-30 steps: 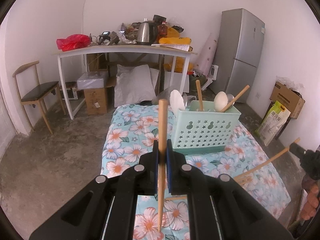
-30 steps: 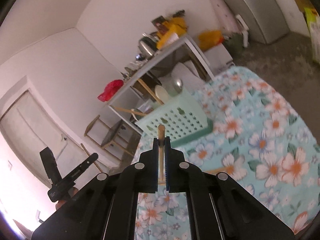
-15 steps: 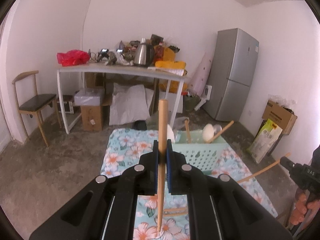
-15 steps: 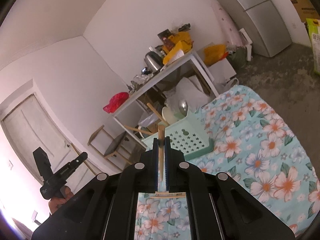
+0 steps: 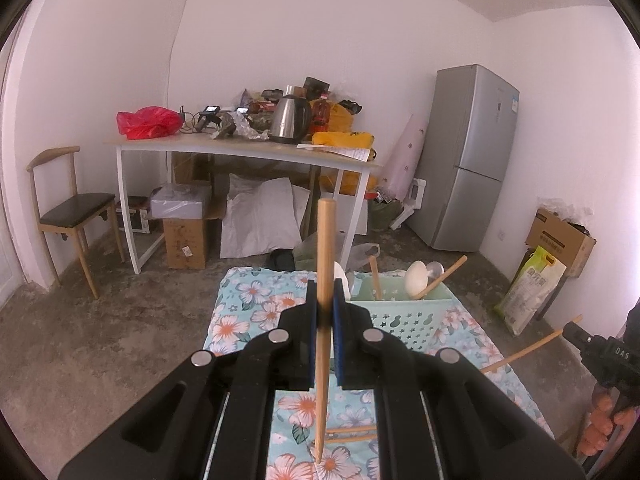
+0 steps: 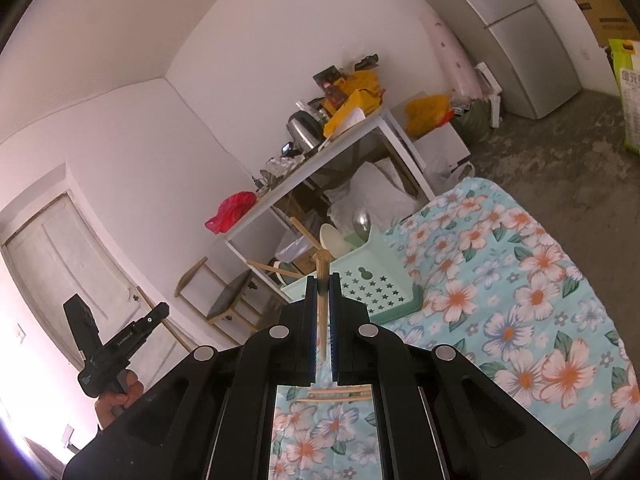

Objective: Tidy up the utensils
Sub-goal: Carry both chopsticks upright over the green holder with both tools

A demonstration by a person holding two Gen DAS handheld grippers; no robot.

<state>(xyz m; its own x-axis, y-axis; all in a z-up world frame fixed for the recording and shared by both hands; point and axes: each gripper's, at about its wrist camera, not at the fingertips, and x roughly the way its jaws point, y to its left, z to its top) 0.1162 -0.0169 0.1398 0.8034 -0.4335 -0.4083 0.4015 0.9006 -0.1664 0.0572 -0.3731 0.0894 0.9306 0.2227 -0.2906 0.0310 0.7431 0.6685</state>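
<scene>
The green basket (image 5: 404, 314) stands at the far end of the flowered cloth (image 5: 244, 320), already holding spoons and sticks, with two spare sticks (image 5: 352, 433) lying on the cloth near the camera. Each claw is clamped on one chopstick: the left gripper (image 5: 325, 334) grips its chopstick (image 5: 325, 240) mid-shaft, and the right gripper (image 6: 321, 320) holds the other chopstick (image 6: 322, 276) nearer its thick end. Such sticks are probably light, stiff and smooth, so a mid-shaft pinch should best stop them swivelling.
</scene>
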